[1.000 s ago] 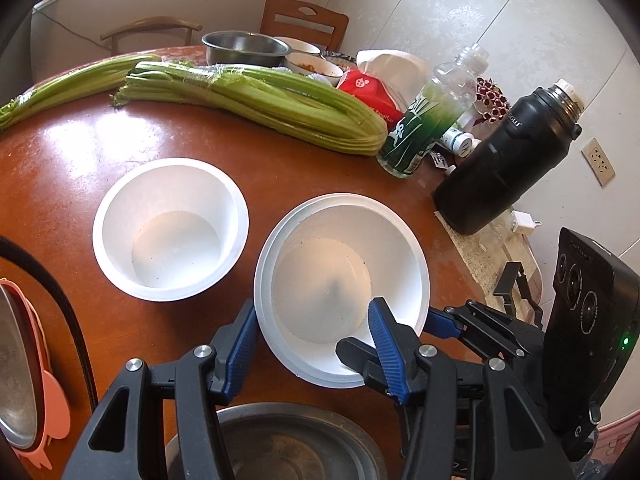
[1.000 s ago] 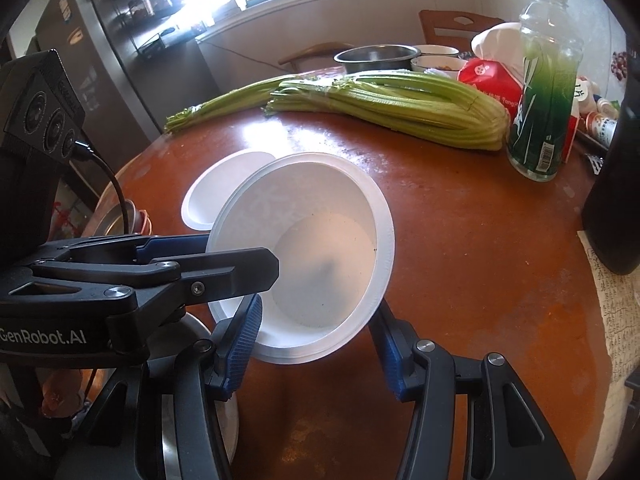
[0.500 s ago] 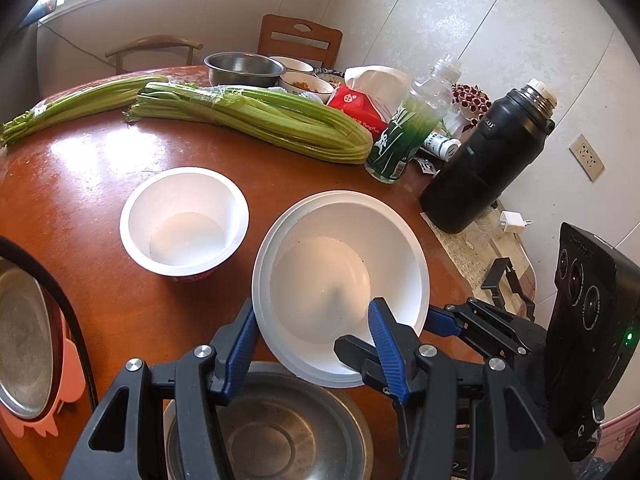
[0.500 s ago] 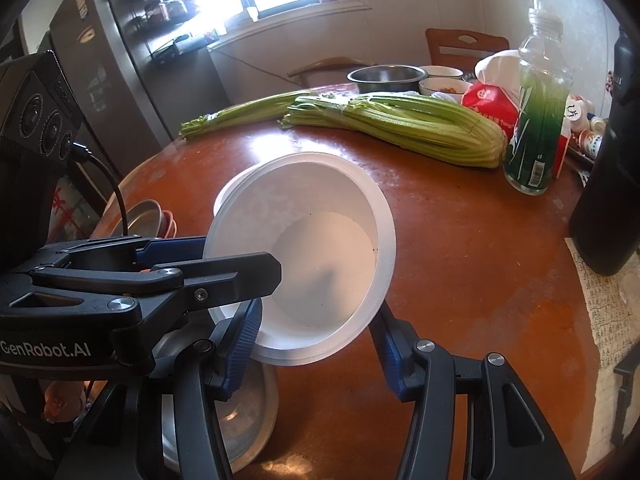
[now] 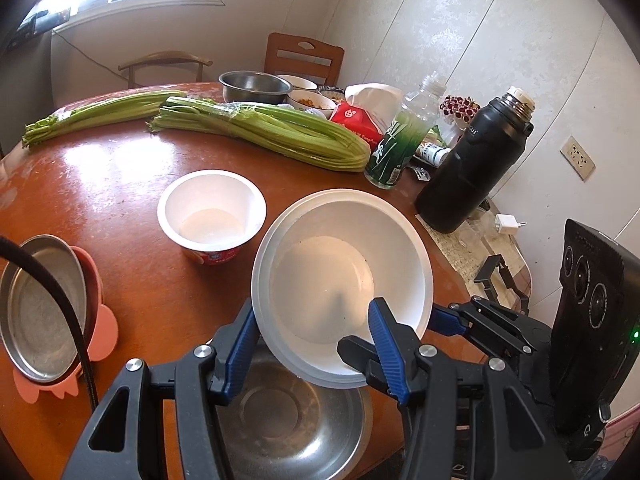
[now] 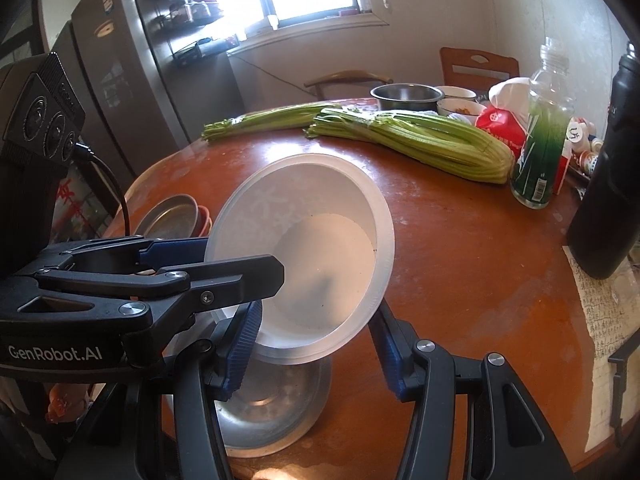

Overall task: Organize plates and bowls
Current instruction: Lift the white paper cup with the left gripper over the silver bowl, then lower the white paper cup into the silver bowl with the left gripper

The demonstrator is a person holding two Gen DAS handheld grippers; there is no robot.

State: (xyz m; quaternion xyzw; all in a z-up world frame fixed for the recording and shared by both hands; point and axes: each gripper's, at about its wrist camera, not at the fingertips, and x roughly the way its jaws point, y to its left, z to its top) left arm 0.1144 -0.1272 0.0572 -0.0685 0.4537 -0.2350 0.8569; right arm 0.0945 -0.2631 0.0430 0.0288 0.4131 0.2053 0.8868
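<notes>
A large white bowl (image 5: 344,272) is held tilted above a steel bowl (image 5: 288,424) at the table's near edge. My left gripper (image 5: 316,344) and my right gripper (image 6: 316,340) each have fingers on both sides of its rim. In the right wrist view the white bowl (image 6: 320,256) leans left over the steel bowl (image 6: 272,412). A smaller white bowl with a red label (image 5: 212,212) stands on the table. A steel plate on a pink dish (image 5: 44,304) sits at the left edge.
Two celery bunches (image 5: 260,128) lie across the far table. A green bottle (image 5: 404,140), a black thermos (image 5: 476,164), a red tissue pack (image 5: 360,120) and a steel pot (image 5: 252,86) stand at the back right. Chairs and a fridge (image 6: 120,80) are beyond.
Both grippers have lifted the large white bowl and drawn it back toward the near edge. It now hangs over the steel bowl. The small white bowl stayed put.
</notes>
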